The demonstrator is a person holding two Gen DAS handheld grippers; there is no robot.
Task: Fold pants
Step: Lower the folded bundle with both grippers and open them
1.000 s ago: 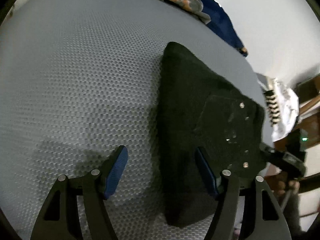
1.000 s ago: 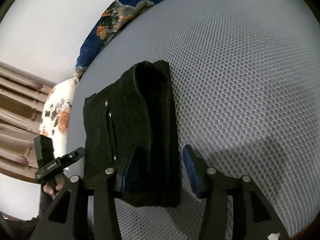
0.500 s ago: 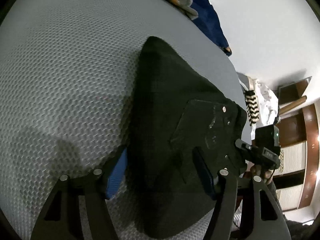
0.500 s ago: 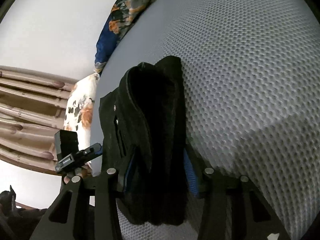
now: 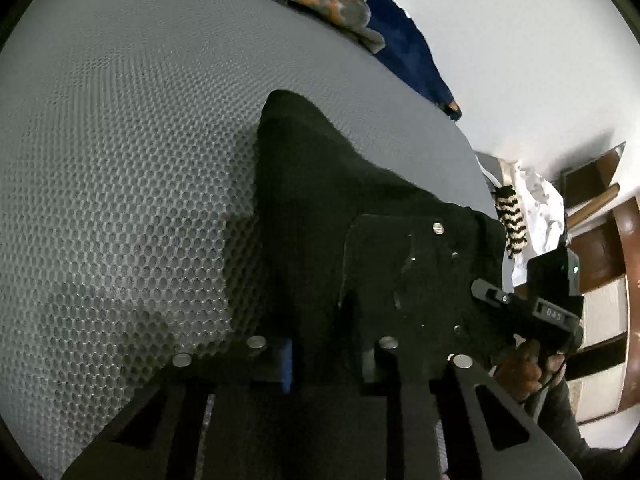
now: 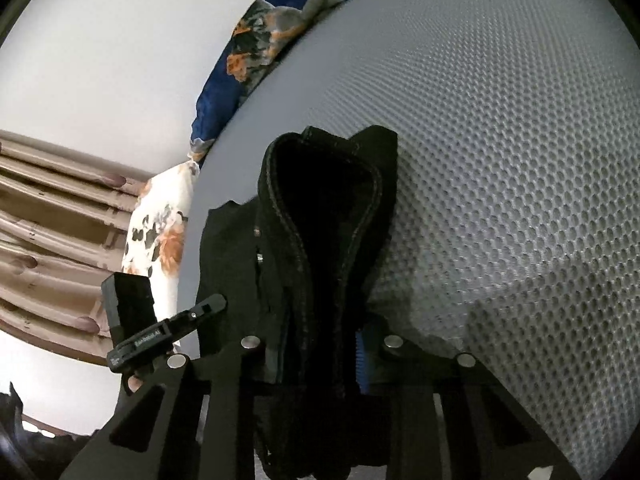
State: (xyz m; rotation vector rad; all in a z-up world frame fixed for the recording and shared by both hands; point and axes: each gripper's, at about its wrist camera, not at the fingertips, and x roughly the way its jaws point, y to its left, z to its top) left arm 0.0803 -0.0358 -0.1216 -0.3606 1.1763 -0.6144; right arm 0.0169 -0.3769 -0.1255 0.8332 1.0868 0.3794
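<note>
The folded black pants (image 5: 340, 208) lie on a grey honeycomb-mesh surface (image 5: 120, 160), with a riveted back pocket facing up. My left gripper (image 5: 326, 354) is shut on the near edge of the pants. In the right wrist view the pants (image 6: 320, 208) show their folded layers edge-on, lifted off the mesh. My right gripper (image 6: 320, 354) is shut on that thick fold. Each gripper shows in the other's view: the right one (image 5: 532, 308) at the pants' far side, the left one (image 6: 160, 332) likewise.
A blue floral cloth (image 5: 360, 16) lies at the far edge of the grey surface (image 6: 520, 160). A black-and-white striped item (image 5: 510, 216) and white floral fabric (image 6: 160, 236) sit beside it. Wooden furniture (image 5: 608, 248) stands to the right, and a white wall behind.
Both grippers moved in over the pants' edges and closed on them. The gripped fold now bunches up and lifts off the mesh.
</note>
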